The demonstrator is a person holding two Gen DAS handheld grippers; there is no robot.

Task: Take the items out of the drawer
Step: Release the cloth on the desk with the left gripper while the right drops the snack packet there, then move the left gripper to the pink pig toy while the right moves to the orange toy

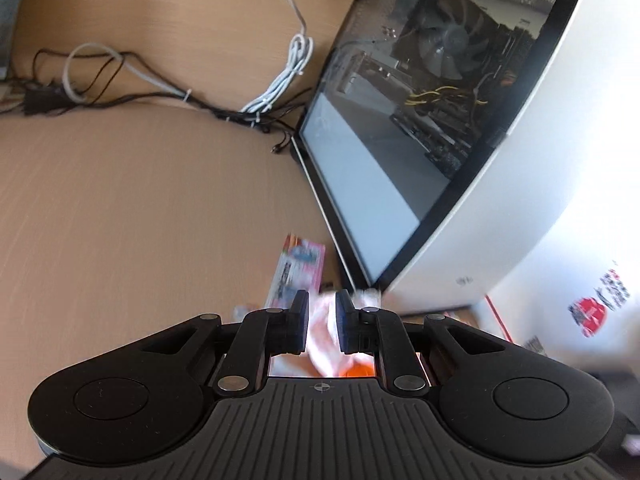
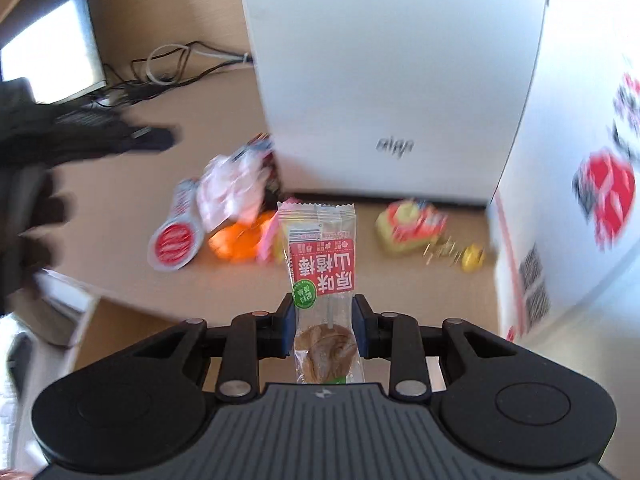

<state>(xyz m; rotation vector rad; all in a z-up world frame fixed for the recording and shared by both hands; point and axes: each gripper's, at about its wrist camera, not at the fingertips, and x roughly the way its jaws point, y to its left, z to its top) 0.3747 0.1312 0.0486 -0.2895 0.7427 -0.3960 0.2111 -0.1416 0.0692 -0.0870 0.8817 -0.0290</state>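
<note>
My right gripper is shut on a clear snack packet with a red label and a brown disc inside; the packet stands upright between the pads. Beyond it a pile of snacks lies on the wooden desk: a red-and-white round-ended packet, a white crinkled wrapper, an orange item and a yellow-red packet. My left gripper has its jaws nearly together; the white and orange wrappers show through the gap, seemingly from the pile below. It appears blurred in the right wrist view as the left gripper, with nothing visible in it.
A white computer case with a glass side stands right behind the pile. A white box with red print is on the right. Cables lie across the desk. A pink packet lies by the case.
</note>
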